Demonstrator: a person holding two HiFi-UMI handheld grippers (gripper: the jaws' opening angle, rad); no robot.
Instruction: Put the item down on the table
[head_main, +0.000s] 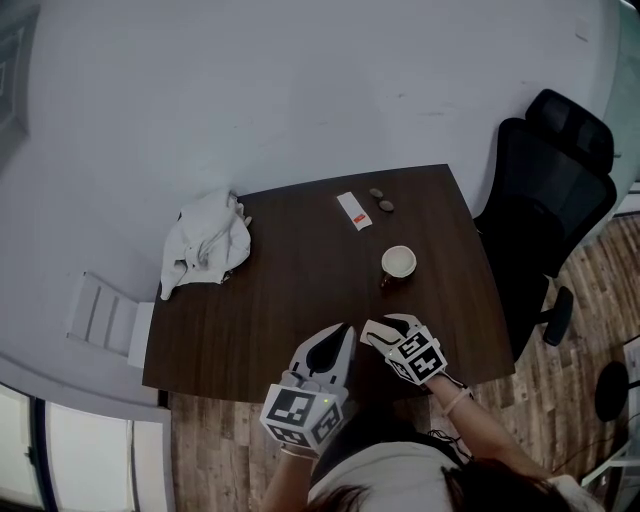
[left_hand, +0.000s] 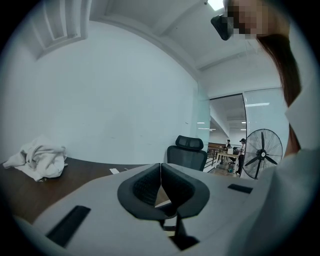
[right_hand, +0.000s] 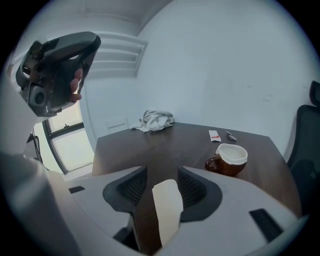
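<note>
Right tongs (right_hand: 162, 172) are standing partly open by the near edge of the dark wooden bench (head_main: 290, 290), with a pale flat strip (right_hand: 167, 210) riding between the jaws. This is taken to be the item of the task. In the right gripper view the strip is leaning against the jaw at the right of the frame, while a band of dark bench is showing between it and the other jaw, so the pads are not clamping it from both sides. Left tongs (left_hand: 160, 166) are sitting closed, tips touching, with nothing between them. In the head view they are hovering at the lower centre of the frame, just beside the right pair.

Farther up the bench, a brown cup (head_main: 398, 263) with a white inside is standing right of centre. A small white packet (head_main: 354, 211) with a red mark and two small dark objects (head_main: 381, 199) are lying near the far edge, and a crumpled white cloth (head_main: 205, 245) is sitting at the upper left corner. A black office chair (head_main: 545, 200) is waiting at the right of the frame.

Judging by these views, the job is not yet done — the strip is riding in the tongs, not lying on the wood. What is left appears to be lowering it onto the bare stretch in front of the cup and letting go — likely needing only a slight widening of the jaws, since the hold is looking loose.
</note>
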